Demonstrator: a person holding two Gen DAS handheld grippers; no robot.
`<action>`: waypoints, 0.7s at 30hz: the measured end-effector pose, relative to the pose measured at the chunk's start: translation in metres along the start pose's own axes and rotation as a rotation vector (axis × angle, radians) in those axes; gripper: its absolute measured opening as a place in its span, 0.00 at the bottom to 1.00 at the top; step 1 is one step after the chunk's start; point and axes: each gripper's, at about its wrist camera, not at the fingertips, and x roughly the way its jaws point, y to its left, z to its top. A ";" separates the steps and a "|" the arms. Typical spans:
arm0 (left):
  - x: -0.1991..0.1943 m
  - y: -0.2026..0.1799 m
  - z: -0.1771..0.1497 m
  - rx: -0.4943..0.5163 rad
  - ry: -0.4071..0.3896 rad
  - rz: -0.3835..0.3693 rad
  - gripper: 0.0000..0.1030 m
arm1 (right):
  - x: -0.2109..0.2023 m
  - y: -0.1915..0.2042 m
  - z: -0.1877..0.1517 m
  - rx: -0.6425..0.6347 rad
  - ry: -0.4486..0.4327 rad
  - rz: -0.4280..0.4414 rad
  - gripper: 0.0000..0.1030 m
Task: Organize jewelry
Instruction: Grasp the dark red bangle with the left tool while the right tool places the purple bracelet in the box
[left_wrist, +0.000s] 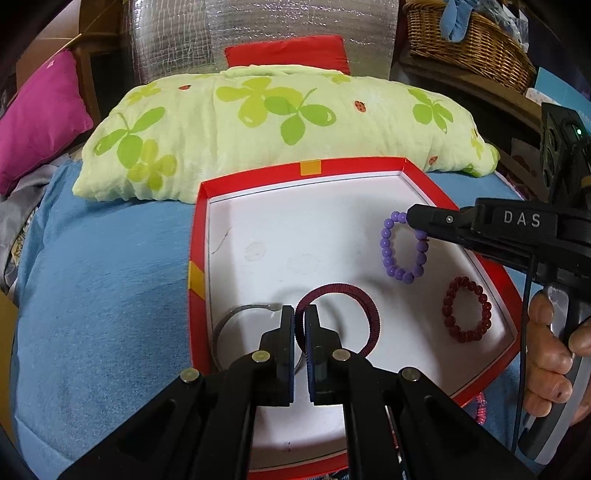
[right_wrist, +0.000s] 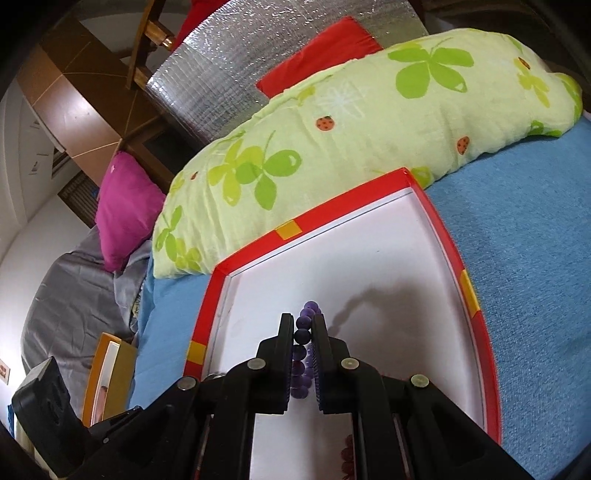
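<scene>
A red-rimmed white tray (left_wrist: 255, 177) lies on the blue bedspread. My left gripper (left_wrist: 300, 314) is shut on a dark maroon ribbed bangle (left_wrist: 365, 306) and holds it just over the tray's near part. A thin silver bangle (left_wrist: 229, 317) lies beside it on the left. My right gripper (right_wrist: 303, 325) is shut on a purple bead bracelet (left_wrist: 388, 254), also seen in the right wrist view (right_wrist: 303, 325), held over the tray's right side. A dark red bead bracelet (left_wrist: 467, 310) lies in the tray at the right.
A green clover-print pillow (left_wrist: 280, 122) lies against the tray's far edge. A magenta cushion (left_wrist: 40, 118) is at the far left, a wicker basket (left_wrist: 469, 40) at the far right. A pink beaded item (left_wrist: 480, 410) lies outside the tray's right rim.
</scene>
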 end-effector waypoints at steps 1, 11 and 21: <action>0.002 0.000 0.000 0.000 0.004 0.005 0.05 | 0.000 -0.002 0.001 0.004 0.001 -0.005 0.10; 0.005 0.000 0.003 -0.017 0.029 0.044 0.23 | -0.005 -0.010 0.005 0.021 -0.007 -0.076 0.17; -0.029 0.017 -0.001 -0.091 -0.031 0.080 0.46 | -0.037 -0.005 0.000 0.014 -0.026 -0.048 0.23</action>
